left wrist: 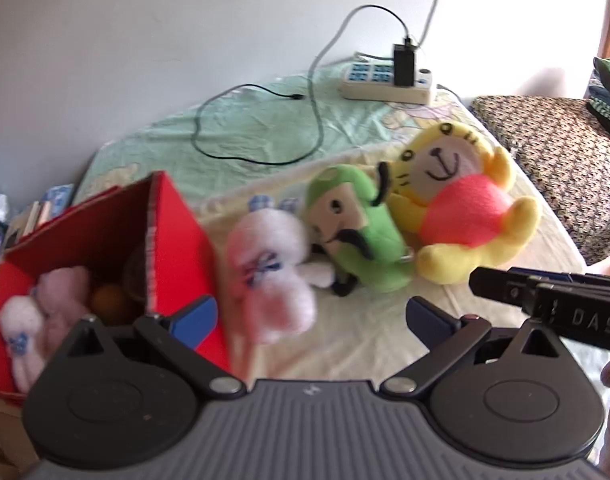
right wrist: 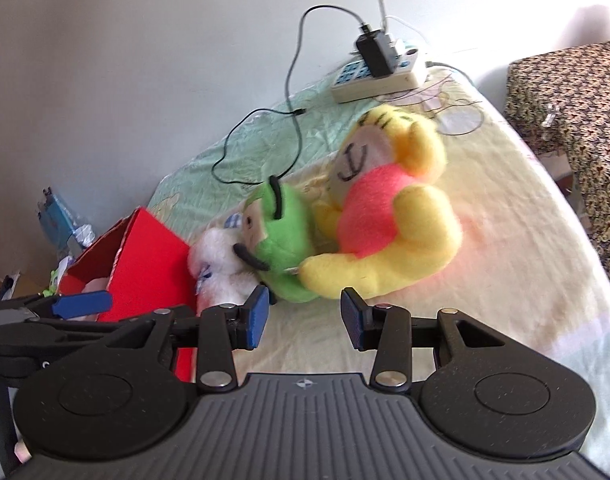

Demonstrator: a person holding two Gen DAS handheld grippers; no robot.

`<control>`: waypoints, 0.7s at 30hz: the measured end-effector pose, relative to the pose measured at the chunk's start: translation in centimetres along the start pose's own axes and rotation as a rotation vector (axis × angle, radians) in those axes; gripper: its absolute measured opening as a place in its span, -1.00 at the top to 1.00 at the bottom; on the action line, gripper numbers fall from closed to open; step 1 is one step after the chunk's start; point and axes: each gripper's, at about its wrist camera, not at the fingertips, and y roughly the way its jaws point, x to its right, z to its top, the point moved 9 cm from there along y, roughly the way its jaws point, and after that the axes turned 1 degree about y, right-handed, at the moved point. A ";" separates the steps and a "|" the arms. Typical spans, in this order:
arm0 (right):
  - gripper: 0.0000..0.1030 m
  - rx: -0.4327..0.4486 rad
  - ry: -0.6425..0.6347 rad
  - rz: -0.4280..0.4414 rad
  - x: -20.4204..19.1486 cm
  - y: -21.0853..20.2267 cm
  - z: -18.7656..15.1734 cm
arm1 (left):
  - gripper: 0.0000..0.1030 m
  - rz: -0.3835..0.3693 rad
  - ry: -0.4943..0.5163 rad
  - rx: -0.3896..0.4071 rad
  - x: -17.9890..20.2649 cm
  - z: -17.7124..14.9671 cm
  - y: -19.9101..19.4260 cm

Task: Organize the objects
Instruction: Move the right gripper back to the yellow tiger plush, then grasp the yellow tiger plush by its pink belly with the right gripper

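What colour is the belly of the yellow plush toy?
Bright pink on the yellow plush toy; the left wrist view shows it best.

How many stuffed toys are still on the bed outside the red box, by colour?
White and pink toy: 1
Green toy: 1
Yellow toy: 1
Total: 3

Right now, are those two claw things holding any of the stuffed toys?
No. Both are open and empty: the left gripper faces the pink-and-white plush, and the right gripper sits just short of the yellow plush.
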 end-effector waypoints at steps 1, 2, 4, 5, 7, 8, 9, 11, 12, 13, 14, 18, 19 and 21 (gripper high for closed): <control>0.16 0.005 0.008 -0.009 0.6 -0.2 0.2 | -0.96 -0.008 0.003 -0.005 0.5 0.1 0.3; 0.16 0.010 0.018 -0.019 1.1 -0.4 0.4 | -0.96 -0.015 0.008 -0.009 1.0 0.2 0.7; 0.16 0.019 0.034 -0.033 2.2 -0.7 0.9 | -0.96 -0.028 0.019 -0.018 2.0 0.5 1.3; 0.16 0.023 0.040 -0.041 2.7 -0.7 1.2 | -0.96 -0.035 0.025 -0.024 2.5 0.6 1.7; 0.16 0.031 0.049 -0.053 3.5 -0.9 1.6 | -0.96 -0.051 0.033 -0.036 3.4 0.9 2.4; 0.16 0.033 0.054 -0.059 3.8 -0.9 1.8 | -0.96 -0.059 0.036 -0.043 3.9 1.0 2.8; 0.16 0.035 0.059 -0.063 4.2 -1.0 2.0 | -0.96 -0.066 0.039 -0.049 4.2 1.1 3.1; 0.16 0.038 0.072 -0.067 4.9 -1.0 2.5 | -0.96 -0.076 0.045 -0.060 5.0 1.4 3.9; 0.15 0.039 0.078 -0.067 5.2 -0.9 2.7 | -0.96 -0.081 0.046 -0.064 5.3 1.6 4.2; 0.15 0.040 0.084 -0.067 5.4 -0.8 3.0 | -0.96 -0.088 0.048 -0.068 5.6 1.7 4.5; 0.14 0.042 0.089 -0.067 5.7 -0.7 3.3 | -0.96 -0.096 0.048 -0.072 5.8 1.9 4.8; 0.05 0.062 0.122 -0.053 6.7 -0.3 4.9 | -0.96 -0.177 0.023 -0.087 6.8 2.5 5.9; -0.01 0.069 0.143 -0.042 7.1 -0.2 5.3 | -0.96 -0.210 0.008 -0.093 7.0 2.7 6.2; -0.01 0.079 0.188 -0.029 7.9 0.2 6.1 | -0.95 -0.280 -0.033 -0.108 7.4 3.0 6.9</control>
